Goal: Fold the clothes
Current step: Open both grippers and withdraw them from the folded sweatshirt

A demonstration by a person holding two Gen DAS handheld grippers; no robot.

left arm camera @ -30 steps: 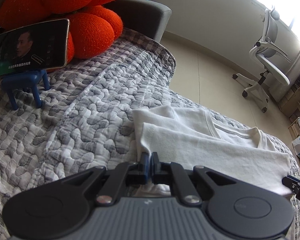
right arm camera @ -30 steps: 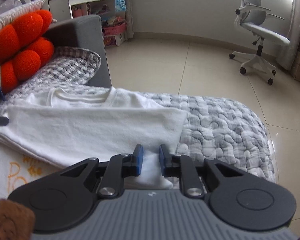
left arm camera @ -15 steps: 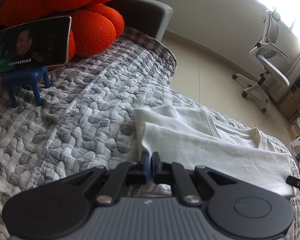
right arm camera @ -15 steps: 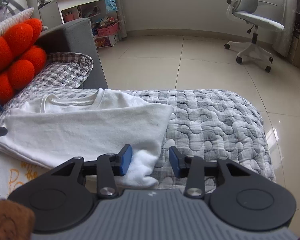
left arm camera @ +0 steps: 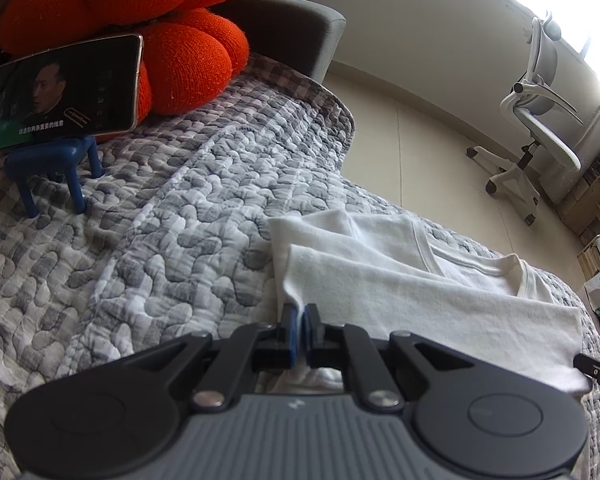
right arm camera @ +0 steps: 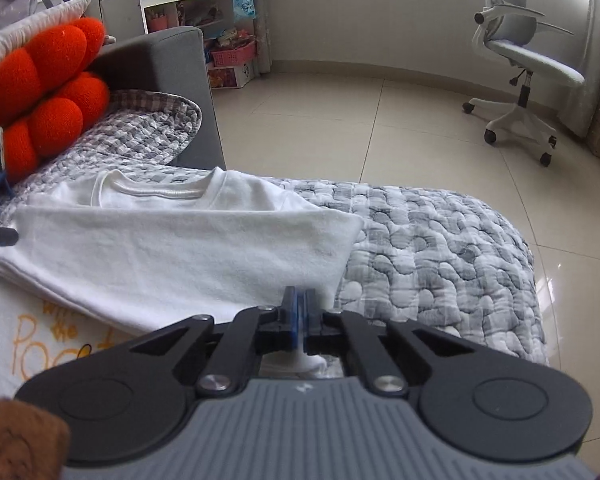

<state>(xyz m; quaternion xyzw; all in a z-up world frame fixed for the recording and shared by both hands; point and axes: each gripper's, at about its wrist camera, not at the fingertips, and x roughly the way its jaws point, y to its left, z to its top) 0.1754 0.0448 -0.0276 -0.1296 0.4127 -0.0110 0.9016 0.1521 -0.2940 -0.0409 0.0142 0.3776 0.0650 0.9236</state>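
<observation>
Both grippers, left point(left arm camera: 300, 322) and right point(right arm camera: 300, 312), pinch my white shirt's point(right arm camera: 172, 256) near corners; it stretches sideways between them.

Grey quilt point(left arm camera: 172, 240) left of folded white shirt point(left arm camera: 420, 300) bare, passable up to phone point(left arm camera: 60, 92) on blue stand point(left arm camera: 56, 168). Orange cushion point(left arm camera: 172, 40) and sofa arm point(right arm camera: 160, 64) block far end. Quilt right of shirt bare to bed edge; office chair point(right arm camera: 520, 60) well apart on floor.
</observation>
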